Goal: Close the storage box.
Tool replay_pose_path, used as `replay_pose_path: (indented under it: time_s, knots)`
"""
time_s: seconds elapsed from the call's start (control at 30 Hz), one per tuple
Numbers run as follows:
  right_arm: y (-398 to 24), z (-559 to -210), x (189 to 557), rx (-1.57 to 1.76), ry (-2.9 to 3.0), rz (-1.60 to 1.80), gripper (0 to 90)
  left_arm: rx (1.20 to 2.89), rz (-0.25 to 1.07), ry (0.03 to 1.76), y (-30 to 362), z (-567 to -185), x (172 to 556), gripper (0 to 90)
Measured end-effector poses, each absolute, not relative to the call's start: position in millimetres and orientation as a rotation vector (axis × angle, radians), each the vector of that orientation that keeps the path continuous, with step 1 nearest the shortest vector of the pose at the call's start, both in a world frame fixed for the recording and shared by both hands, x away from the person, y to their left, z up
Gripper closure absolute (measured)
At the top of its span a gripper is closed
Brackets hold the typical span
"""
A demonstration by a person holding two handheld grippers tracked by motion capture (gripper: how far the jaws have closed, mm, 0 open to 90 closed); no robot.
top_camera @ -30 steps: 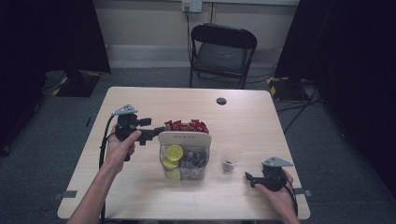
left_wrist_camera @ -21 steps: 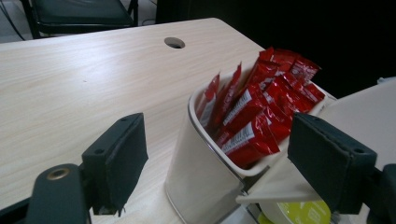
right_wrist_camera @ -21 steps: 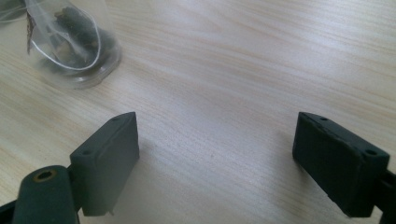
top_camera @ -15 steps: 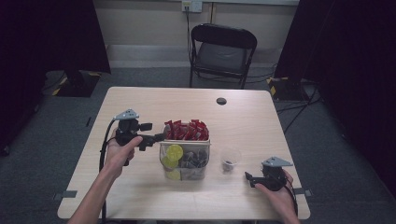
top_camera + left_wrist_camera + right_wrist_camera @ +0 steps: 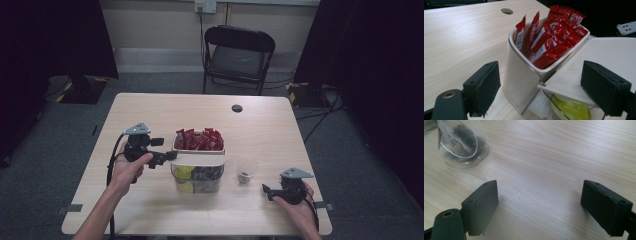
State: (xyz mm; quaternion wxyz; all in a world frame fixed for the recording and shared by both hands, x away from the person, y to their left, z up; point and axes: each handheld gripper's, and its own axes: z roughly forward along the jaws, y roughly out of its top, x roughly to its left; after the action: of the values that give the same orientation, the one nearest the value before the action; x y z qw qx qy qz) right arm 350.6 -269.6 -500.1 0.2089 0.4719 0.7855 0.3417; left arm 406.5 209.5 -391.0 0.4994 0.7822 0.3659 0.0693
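Drawn back from over the organizer since a second ago, the left gripper now sits at the organizer's left end, jaws spread wide. In the left gripper view the jaws stand well apart on either side of the near corner of the white bin, with clear gaps on both sides; neither jaw touches it and nothing is held.

At mid-table, the organizer stands upright, its long axis running toward the far edge of the table. Its far compartment is the white bin, packed with red sachets standing on end, tops pointing up and leaning slightly; in the left gripper view they fan toward the upper right. A flat white lid lies level across the near, clear compartment, which holds yellow-green pods and dark items too small to tell.

Just right of the organizer stands a small clear cup with something dark at the bottom. In the right gripper view the cup sits at upper left, well clear of the jaws.

At the table's near right corner, the right gripper has stayed where it was, resting low in the hand. Its jaws are also wide apart, with bare wood between them, gripping nothing and pointing left toward the cup.
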Motion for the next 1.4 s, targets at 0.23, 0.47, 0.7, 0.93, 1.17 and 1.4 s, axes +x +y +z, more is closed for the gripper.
replay_pose_path:
  time_s: [0.23,0.47,0.7,0.93,1.17,1.4]
  knots:
    - [-269.8,-500.2,351.7,1.303,2.188,0.954,14.2,1.935,0.144,0.918,206.1,-404.9,410.7,15.8]
    - [-269.7,-500.2,351.7,1.302,2.188,0.953,14.1,1.922,0.113,0.930,206.0,-412.7,412.4,15.0]
    - [-269.6,-500.2,351.7,1.305,2.189,0.954,14.1,1.930,0.144,0.920,214.6,-410.1,402.9,15.6]
    - [-269.5,-500.2,351.8,1.305,2.189,0.954,14.1,1.920,0.174,0.984,249.4,-415.3,392.2,15.6]
    - [-269.3,-500.1,352.0,1.309,2.188,0.955,14.1,1.995,0.241,1.072,265.1,-439.8,392.8,15.6]
    - [-269.3,-500.1,351.9,1.309,2.187,0.954,14.1,2.066,0.329,1.186,270.7,-465.0,393.5,15.7]
